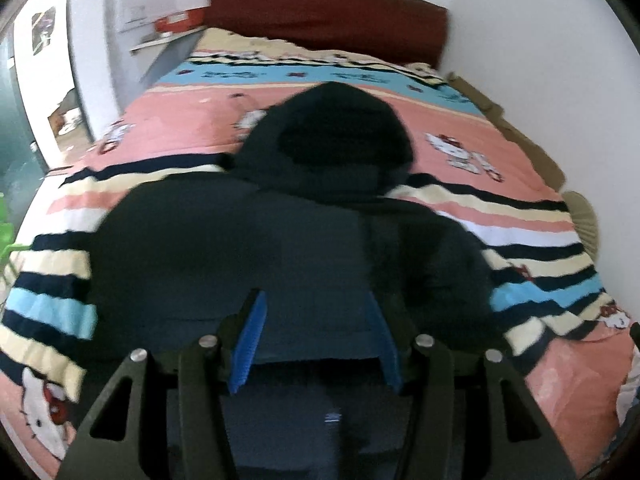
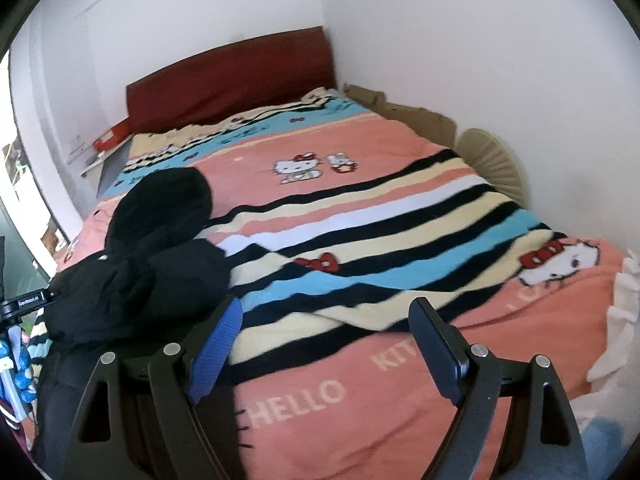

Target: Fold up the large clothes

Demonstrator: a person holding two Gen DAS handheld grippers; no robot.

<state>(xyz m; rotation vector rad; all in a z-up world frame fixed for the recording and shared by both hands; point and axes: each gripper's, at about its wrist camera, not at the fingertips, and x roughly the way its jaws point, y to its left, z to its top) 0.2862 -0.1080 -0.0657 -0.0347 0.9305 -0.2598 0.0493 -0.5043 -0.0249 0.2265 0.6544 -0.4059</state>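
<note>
A large black hooded jacket (image 1: 280, 232) lies on the bed, hood pointing toward the headboard, sleeves folded in over the body. My left gripper (image 1: 316, 340) is open just above the jacket's lower part, its blue pads apart with nothing between them. In the right wrist view the jacket (image 2: 152, 256) is a dark bundle at the left. My right gripper (image 2: 328, 344) is open and empty over the striped blanket, to the right of the jacket.
The bed carries a pink Hello Kitty blanket (image 2: 360, 216) with black, cream and blue stripes. A dark red headboard (image 2: 228, 76) stands at the far end. White walls close off the right side. A nightstand with a red box (image 1: 176, 20) is at the far left.
</note>
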